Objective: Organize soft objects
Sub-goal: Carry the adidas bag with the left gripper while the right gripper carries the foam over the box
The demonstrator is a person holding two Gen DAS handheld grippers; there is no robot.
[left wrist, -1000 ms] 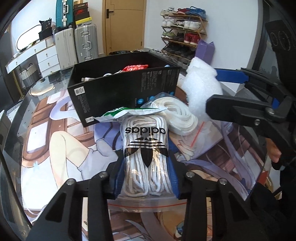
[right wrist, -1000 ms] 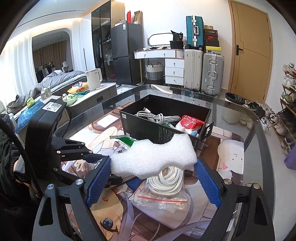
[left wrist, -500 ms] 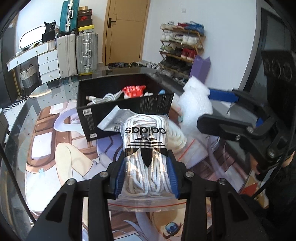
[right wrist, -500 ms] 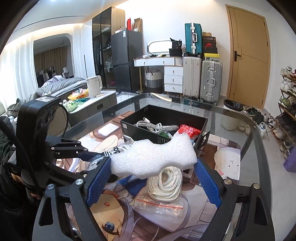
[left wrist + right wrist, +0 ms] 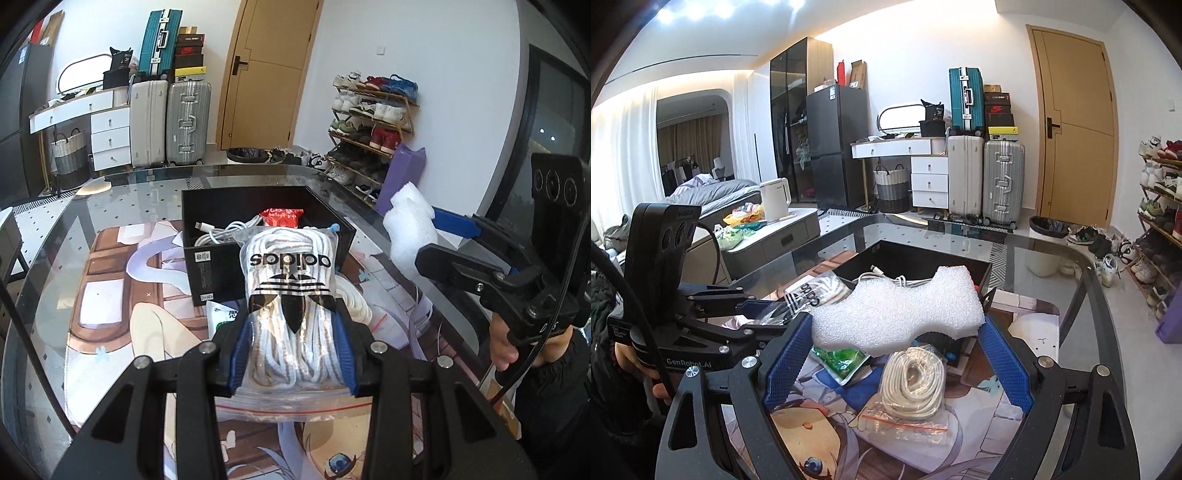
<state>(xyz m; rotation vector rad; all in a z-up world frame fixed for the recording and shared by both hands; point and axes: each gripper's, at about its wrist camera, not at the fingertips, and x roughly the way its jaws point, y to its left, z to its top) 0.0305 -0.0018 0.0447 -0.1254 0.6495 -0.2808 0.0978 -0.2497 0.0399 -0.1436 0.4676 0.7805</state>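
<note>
My left gripper (image 5: pixel 291 343) is shut on a clear adidas bag of white laces (image 5: pixel 290 291) and holds it above the table, just in front of the black box (image 5: pixel 229 258). My right gripper (image 5: pixel 895 332) is shut on a piece of white foam (image 5: pixel 897 310), held in the air near the box (image 5: pixel 982 266); the foam (image 5: pixel 408 236) also shows in the left wrist view at the right. The box holds a white cable (image 5: pixel 225 232) and a red packet (image 5: pixel 282 216).
A bagged coil of white rope (image 5: pixel 912 384) and a green-and-white packet (image 5: pixel 842 360) lie on the printed mat (image 5: pixel 982 417) on the glass table (image 5: pixel 1071 280). Suitcases, drawers and a shoe rack stand beyond the table.
Both grippers have risen with their loads. The lace bag has lifted off the table to box height, and the foam has moved up and closer to the box.
</note>
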